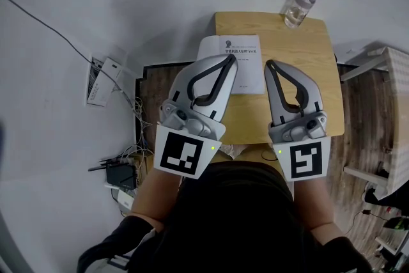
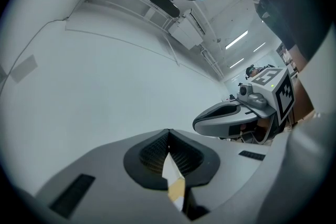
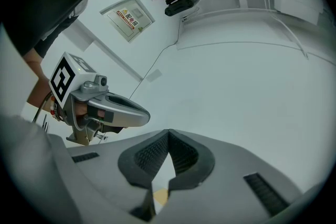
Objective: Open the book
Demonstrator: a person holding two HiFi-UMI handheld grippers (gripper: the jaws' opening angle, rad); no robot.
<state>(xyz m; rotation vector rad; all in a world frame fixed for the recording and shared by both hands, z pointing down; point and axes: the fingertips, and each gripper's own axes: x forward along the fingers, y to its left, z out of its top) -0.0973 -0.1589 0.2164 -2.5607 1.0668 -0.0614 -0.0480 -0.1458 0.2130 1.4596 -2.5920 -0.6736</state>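
A closed white book (image 1: 245, 50) with dark print on its cover lies at the back left of a small wooden table (image 1: 300, 54). In the head view my left gripper (image 1: 229, 59) is held above the book's left part, jaws together and empty. My right gripper (image 1: 269, 65) hangs just right of the book over bare wood, also shut and empty. In the left gripper view the left gripper (image 2: 168, 131) faces a white wall, with the right gripper (image 2: 236, 118) beside it. The right gripper view shows the right gripper (image 3: 168, 134) closed at the tips and the left gripper (image 3: 105, 110) alongside.
A clear water bottle (image 1: 301, 3) stands at the table's far right corner. On the floor to the left are a white power strip (image 1: 102, 81), cables and a dark box (image 1: 118, 172). Wooden furniture (image 1: 377, 112) stands to the right of the table.
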